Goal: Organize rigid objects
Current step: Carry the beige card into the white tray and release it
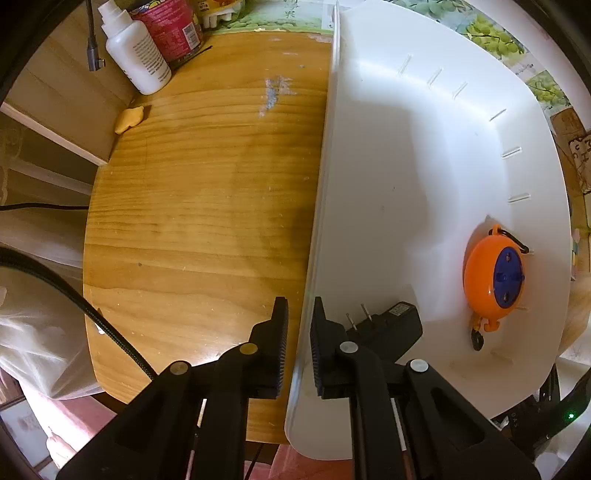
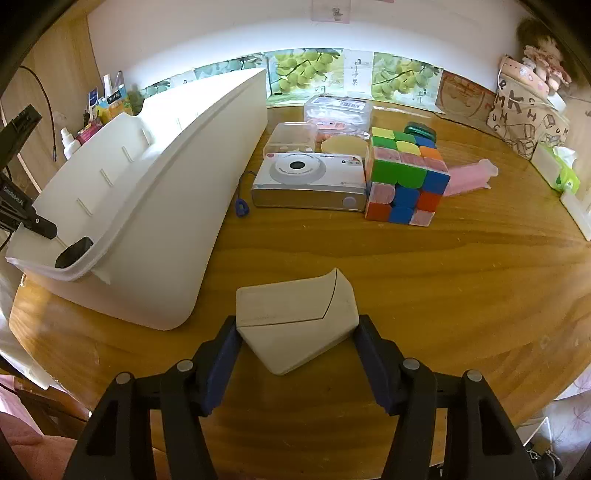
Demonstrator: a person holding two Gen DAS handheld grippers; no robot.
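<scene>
A long white plastic bin [image 1: 406,166] stands on the round wooden table [image 1: 203,221]. My left gripper [image 1: 299,306] points straight down and is shut on the bin's near side wall, one finger inside and one outside. Inside the bin lie an orange and blue round reel [image 1: 493,275] and a black plug adapter [image 1: 391,325]. In the right wrist view the bin [image 2: 166,221] fills the left side. My right gripper [image 2: 297,325] is low over the table, with both pads against the sides of a beige angular case [image 2: 295,306].
Behind the case stand a white toy camera [image 2: 306,181], a colour cube [image 2: 406,177], clear plastic boxes [image 2: 338,110] and a pink piece [image 2: 469,177]. A tissue box [image 2: 554,170] sits at the right edge. A white bottle [image 1: 136,55] and a red can [image 1: 170,29] stand beyond the bin.
</scene>
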